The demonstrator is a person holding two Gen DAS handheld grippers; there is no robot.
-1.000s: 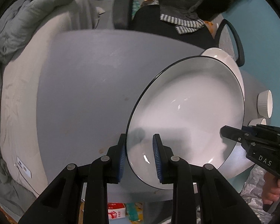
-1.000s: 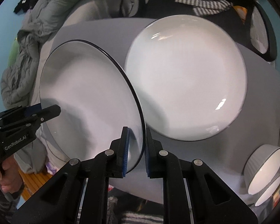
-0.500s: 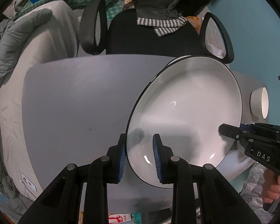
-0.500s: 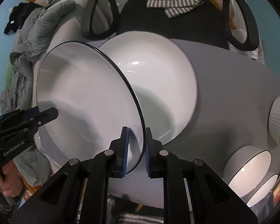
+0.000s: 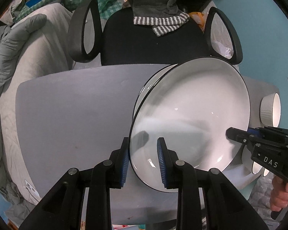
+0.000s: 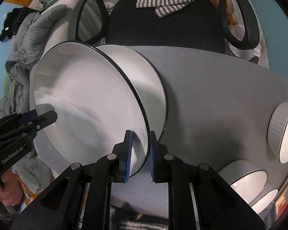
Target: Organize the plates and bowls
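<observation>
A large white plate with a black rim (image 5: 192,115) (image 6: 86,99) hangs tilted above the grey table (image 5: 76,115). My left gripper (image 5: 143,161) is shut on its near left rim. My right gripper (image 6: 140,157) is shut on the opposite rim and shows in the left wrist view (image 5: 240,136). The left gripper shows in the right wrist view (image 6: 48,116). A second white plate (image 6: 149,88) lies on the table right behind and under the held one; only its edge shows in the left wrist view (image 5: 155,78).
Ribbed white bowls (image 6: 284,132) (image 6: 245,180) stand at the table's right side; one shows in the left wrist view (image 5: 270,109). A black office chair (image 5: 153,36) with a striped cloth stands behind the table. A grey duvet (image 5: 13,44) lies on the left.
Both grippers have carried the held plate toward the table's far edge, over the second plate. More of the chair shows and the lower plate is now mostly covered.
</observation>
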